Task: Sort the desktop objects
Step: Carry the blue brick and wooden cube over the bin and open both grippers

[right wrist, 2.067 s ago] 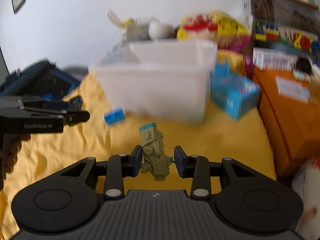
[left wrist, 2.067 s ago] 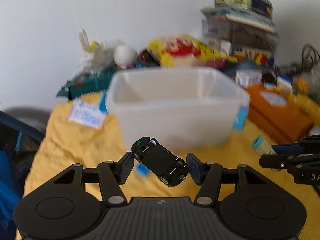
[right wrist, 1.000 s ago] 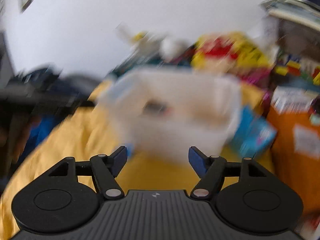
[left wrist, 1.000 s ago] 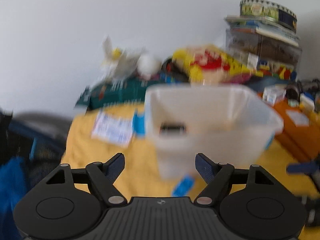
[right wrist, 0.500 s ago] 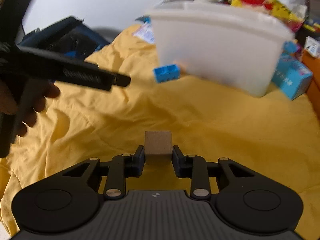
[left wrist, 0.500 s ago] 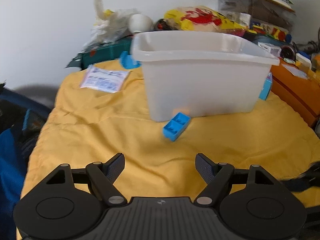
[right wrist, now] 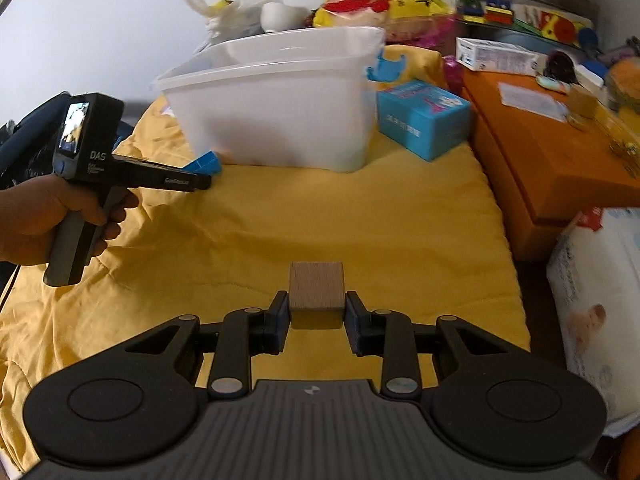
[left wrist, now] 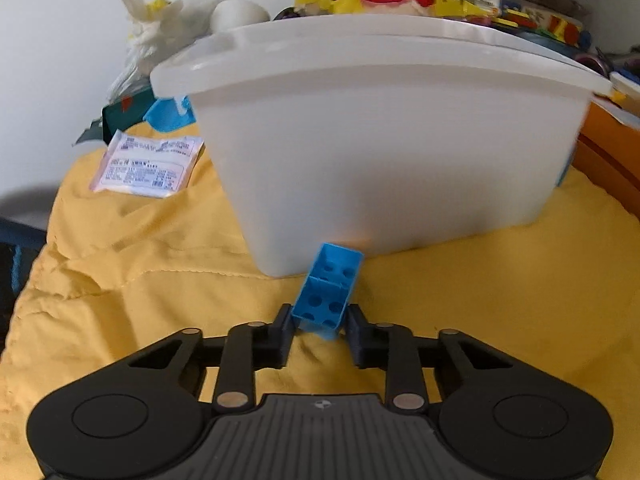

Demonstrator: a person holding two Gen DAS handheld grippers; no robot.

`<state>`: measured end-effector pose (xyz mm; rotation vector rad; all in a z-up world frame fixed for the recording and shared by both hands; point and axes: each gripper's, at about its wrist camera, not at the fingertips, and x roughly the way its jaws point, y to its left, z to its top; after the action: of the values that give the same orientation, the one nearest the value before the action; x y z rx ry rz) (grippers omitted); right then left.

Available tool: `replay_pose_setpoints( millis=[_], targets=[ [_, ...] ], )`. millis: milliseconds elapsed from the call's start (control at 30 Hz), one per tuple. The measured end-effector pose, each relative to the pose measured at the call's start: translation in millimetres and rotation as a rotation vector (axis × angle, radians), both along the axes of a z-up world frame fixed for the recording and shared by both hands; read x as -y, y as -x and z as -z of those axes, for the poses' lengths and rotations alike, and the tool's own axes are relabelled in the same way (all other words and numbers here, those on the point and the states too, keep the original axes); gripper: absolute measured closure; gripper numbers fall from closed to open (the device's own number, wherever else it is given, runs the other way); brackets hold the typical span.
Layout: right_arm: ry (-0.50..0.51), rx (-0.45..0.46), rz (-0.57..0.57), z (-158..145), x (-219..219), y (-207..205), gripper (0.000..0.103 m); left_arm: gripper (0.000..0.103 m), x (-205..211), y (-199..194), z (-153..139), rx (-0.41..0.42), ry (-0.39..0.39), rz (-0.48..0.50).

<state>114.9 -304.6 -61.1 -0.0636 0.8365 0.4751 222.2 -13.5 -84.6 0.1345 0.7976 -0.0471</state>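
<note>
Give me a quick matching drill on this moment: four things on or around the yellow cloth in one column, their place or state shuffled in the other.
Things:
1. blue brick
2. wooden cube
3. white bin
4. blue box

Places or states:
A. stands open-topped on the yellow cloth
B. clamped in the right claw
C. lies beside the bin, toward the orange box
D. clamped in the left claw, at the bin's foot

Pairs: 1-D, 2-B, 3-A, 4-C

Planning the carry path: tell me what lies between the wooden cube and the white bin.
Right wrist view: only bare yellow cloth lies between the wooden cube and the white bin.
</note>
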Motion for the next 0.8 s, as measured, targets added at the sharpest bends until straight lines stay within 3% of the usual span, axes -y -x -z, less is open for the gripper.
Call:
replay_pose_setpoints(
  millis=[167, 500, 800],
  targets=[
    [-0.029, 0.005, -0.001, -4.6, -1.7, -2.9, 0.071, 0.074, 0.7, 24.5, -25.6, 0.038, -0.001, 0.007],
    [-0.079, 0.071, -0.030, -32.3, -19.5, -14.6, 0.071, 0.074, 2.2, 75.1, -103.6, 0.101, 0.042, -0.005],
    [-0.089, 0.175, -0.048, -79.9, -37.7, -44.1, 0.071, 0.074, -14.0, 70.0, -160.5, 0.163, 0.059, -0.047]
  ],
)
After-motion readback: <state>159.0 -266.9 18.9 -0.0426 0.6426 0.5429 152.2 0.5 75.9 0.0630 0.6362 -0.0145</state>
